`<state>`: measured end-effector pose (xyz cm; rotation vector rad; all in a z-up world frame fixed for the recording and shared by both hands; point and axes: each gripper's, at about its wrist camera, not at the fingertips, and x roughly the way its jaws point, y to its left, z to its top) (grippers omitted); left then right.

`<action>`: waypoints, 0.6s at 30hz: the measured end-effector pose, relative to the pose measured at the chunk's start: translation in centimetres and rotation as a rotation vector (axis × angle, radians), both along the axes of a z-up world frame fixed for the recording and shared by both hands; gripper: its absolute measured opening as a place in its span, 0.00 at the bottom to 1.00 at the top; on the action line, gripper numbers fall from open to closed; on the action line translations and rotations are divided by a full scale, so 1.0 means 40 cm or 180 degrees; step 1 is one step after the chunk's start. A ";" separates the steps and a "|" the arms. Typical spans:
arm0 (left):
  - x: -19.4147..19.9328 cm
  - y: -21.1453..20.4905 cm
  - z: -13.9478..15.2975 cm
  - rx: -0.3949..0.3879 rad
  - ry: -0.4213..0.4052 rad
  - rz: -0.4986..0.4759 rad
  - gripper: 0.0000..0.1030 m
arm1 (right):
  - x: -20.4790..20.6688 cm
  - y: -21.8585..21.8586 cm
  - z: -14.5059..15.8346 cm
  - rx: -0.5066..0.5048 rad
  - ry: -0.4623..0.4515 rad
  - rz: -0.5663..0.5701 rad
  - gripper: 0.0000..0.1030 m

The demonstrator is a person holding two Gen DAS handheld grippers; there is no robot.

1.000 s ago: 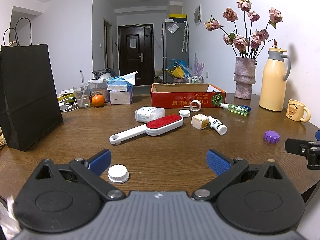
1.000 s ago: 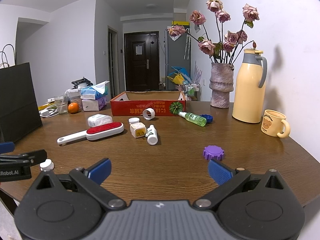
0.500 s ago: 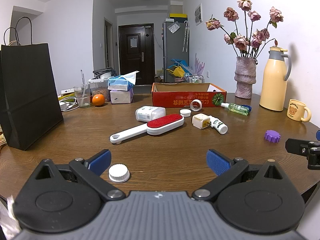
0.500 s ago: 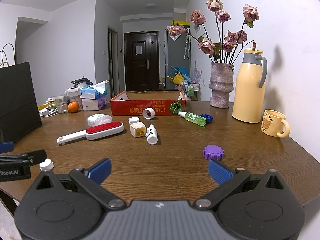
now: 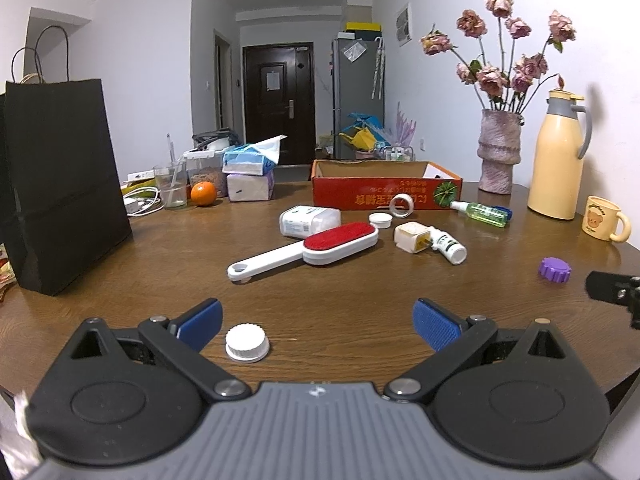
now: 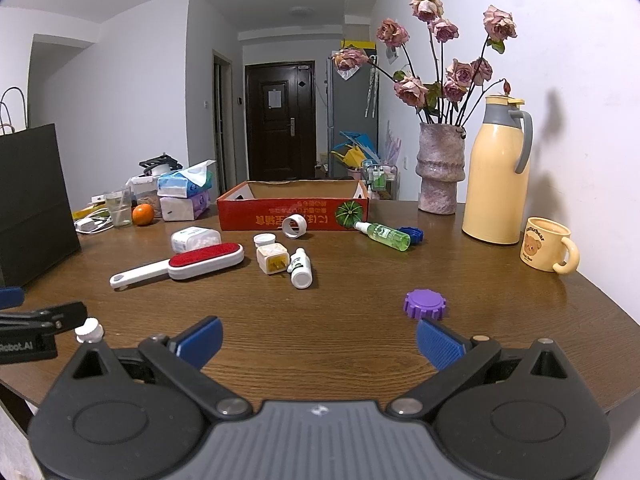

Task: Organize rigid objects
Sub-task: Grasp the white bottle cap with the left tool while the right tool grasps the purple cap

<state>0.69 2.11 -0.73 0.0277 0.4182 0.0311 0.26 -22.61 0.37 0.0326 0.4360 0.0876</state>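
Loose items lie on the round wooden table in front of an open red cardboard box: a red lint brush, a white container, a small white bottle, a cream cube, a tape roll, a green spray bottle and a purple cap. My left gripper is open and empty, with a white cap just inside its left finger. My right gripper is open and empty near the front edge; the purple cap lies just beyond its right finger.
A black paper bag stands at the left. Tissue packs, a glass and an orange sit at the back left. A vase of dried roses, a yellow thermos and a bear mug stand at the right.
Both grippers have barely moved; the left view shifts very slightly. Nothing was picked up or released.
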 end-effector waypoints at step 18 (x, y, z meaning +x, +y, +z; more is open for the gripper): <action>0.126 0.107 -0.106 -0.0029 0.0409 0.0318 1.00 | 0.093 -0.031 -0.050 0.0078 0.0102 -0.0060 1.00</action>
